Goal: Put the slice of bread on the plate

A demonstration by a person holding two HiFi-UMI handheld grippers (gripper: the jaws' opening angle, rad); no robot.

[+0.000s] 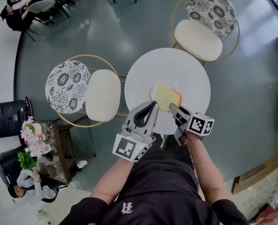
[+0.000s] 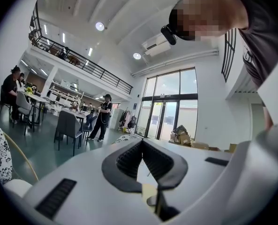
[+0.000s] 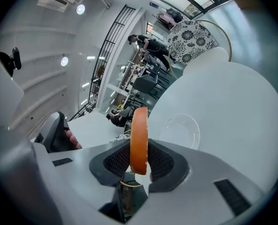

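A round white table (image 1: 148,74) carries a clear glass plate (image 1: 161,85). My right gripper (image 1: 173,108) is shut on a slice of bread (image 1: 168,96) with an orange-brown crust and holds it over the plate's near side. In the right gripper view the slice (image 3: 139,135) stands edge-on between the pads of the right gripper (image 3: 139,161), and the plate (image 3: 178,130) lies just beyond on the table (image 3: 232,107). To its left, my left gripper (image 1: 153,106) hangs over the table's near edge. Its jaw tips touch, with nothing between them, and the same shows in the left gripper view (image 2: 141,144).
Two chairs with floral backs and cream seats stand by the table, one at the left (image 1: 82,90), one at the back right (image 1: 204,22). A low cabinet with flowers (image 1: 40,139) is at the lower left. People sit at tables (image 1: 26,3) far off.
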